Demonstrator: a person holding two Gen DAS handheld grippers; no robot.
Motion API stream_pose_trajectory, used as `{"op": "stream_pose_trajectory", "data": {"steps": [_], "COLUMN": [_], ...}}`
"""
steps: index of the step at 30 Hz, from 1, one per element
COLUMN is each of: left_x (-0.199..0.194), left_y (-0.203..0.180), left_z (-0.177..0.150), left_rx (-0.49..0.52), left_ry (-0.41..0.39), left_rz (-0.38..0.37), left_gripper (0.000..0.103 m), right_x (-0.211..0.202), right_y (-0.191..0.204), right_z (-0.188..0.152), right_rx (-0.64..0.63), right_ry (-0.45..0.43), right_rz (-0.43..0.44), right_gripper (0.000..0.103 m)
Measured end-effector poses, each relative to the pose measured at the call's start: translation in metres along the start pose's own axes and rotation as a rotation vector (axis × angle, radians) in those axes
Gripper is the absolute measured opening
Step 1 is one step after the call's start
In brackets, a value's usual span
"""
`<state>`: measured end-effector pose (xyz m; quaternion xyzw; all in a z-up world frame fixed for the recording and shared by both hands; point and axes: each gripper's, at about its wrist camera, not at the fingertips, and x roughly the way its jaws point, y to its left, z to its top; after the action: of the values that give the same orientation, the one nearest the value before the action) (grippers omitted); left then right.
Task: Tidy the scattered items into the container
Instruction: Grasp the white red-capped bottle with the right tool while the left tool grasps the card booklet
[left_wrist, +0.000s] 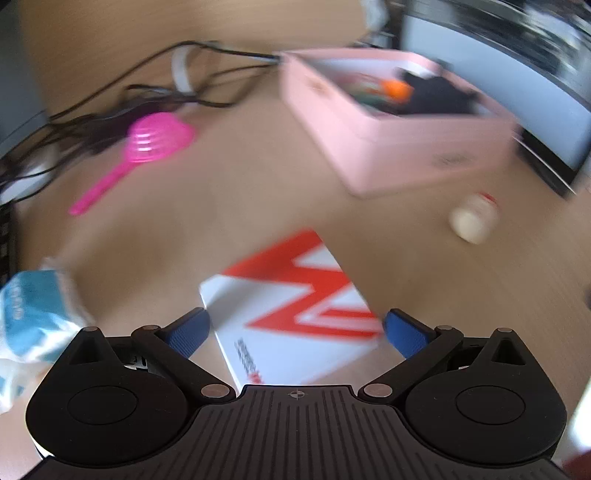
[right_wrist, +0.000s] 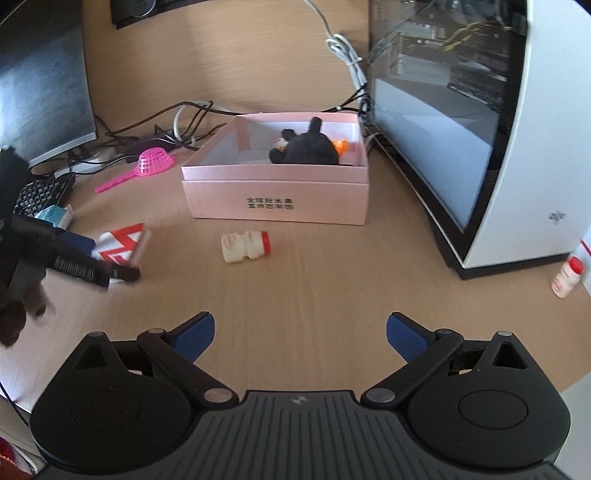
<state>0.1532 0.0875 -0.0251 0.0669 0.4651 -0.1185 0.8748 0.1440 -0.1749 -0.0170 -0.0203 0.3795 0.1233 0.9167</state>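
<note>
Left gripper (left_wrist: 295, 330) is wide open right over the red-and-white box (left_wrist: 295, 310) on the worktop (right_wrist: 314, 288), jaws either side but not touching. Right gripper (right_wrist: 300, 332) is open too, holding nothing. Pink container (right_wrist: 277, 199) already has a black toy (right_wrist: 310, 149); small bottle (right_wrist: 245, 245) lies just in front, pink scoop (right_wrist: 147, 164) off to its left.

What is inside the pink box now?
The pink box holds a black plush toy with an orange item beside it and a small white-and-orange piece by it. Whatever lies beneath the plush is hidden.
</note>
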Motion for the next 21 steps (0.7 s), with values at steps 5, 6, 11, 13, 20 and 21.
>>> {"op": "stream_pose_trajectory", "data": {"steps": [5, 6, 11, 13, 20, 21], "left_x": [-0.015, -0.020, -0.042, -0.050, -0.079, -0.083], "left_y": [-0.017, -0.016, -0.003, 0.003, 0.009, 0.009], "left_z": [-0.017, -0.020, -0.033, -0.036, -0.046, -0.050], "left_rx": [-0.018, -0.053, -0.220, -0.255, -0.317, -0.322], "left_ry": [0.018, 0.016, 0.047, 0.051, 0.053, 0.053], "left_rz": [-0.046, -0.038, 0.109, 0.149, 0.227, 0.234], "left_gripper": [0.103, 0.103, 0.103, 0.103, 0.103, 0.103], "right_x": [0.011, 0.012, 0.023, 0.035, 0.099, 0.107], "right_y": [0.009, 0.011, 0.037, 0.058, 0.145, 0.152], "right_z": [0.008, 0.011, 0.037, 0.052, 0.088, 0.090], "right_rx": [-0.037, -0.048, -0.165, -0.252, -0.514, -0.544], "right_ry": [0.000, -0.009, -0.069, -0.083, -0.036, -0.037], "right_rz": [0.053, 0.064, 0.175, 0.237, 0.346, 0.339], "right_gripper": [0.101, 0.102, 0.091, 0.067, 0.027, 0.026]}}
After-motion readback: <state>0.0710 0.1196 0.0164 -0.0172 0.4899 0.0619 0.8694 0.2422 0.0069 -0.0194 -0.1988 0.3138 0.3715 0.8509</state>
